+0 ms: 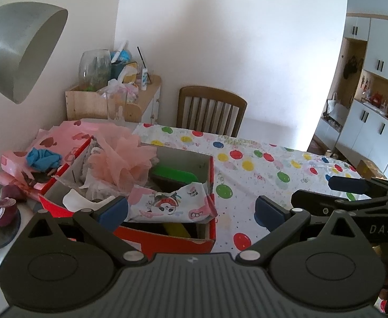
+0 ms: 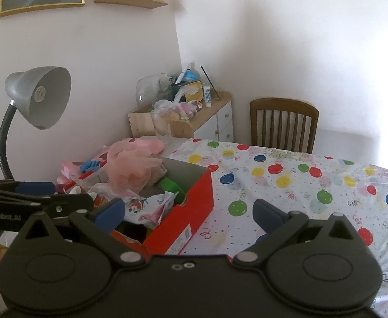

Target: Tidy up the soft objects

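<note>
Grippers poised empty above a red box (image 1: 164,235) of soft things, between picks.

Leftmost on the table (image 2: 286,185) lie a blue cloth (image 1: 43,159) on pink heart-print wrap (image 1: 58,136), outside the box and just beside its left wall; inside the box sit a pink mesh pouf (image 1: 125,159), then a cartoon-print soft pack (image 1: 167,204) draped over the near right compartment, with a green item (image 1: 172,173) behind it. The left gripper (image 1: 191,210) hangs over the box's near edge with its jaws wide and nothing between them; the right gripper (image 2: 188,213) hovers to the right with its jaws equally wide and empty. Sorting looks part done. A likely next move is for the left gripper to reach left and pinch the loose blue cloth, though which item is meant cannot be told.
</note>
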{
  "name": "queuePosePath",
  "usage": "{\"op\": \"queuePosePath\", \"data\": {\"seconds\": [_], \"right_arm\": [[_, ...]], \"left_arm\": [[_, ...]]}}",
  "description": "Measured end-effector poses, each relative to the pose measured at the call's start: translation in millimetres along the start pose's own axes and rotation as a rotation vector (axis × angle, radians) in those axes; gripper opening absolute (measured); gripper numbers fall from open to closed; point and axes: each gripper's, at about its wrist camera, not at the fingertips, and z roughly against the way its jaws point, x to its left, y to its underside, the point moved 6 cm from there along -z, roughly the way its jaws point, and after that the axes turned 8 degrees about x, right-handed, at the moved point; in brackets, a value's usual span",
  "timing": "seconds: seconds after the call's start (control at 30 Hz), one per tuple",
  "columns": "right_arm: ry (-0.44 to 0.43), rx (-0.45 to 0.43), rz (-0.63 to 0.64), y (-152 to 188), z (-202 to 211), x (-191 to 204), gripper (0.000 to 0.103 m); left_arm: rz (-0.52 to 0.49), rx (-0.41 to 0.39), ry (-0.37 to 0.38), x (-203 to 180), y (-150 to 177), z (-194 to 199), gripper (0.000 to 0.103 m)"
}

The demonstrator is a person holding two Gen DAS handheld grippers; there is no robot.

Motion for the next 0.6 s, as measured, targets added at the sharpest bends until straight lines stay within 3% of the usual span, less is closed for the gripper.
{"op": "queuePosePath", "data": {"seconds": [0.6], "right_arm": [[0.002,0.014,-0.005,1.0,-3.0,1.6,0.103]], "left_arm": [[-0.015,-0.020,-0.018,-0.7,-0.4,3.6,0.103]]}}
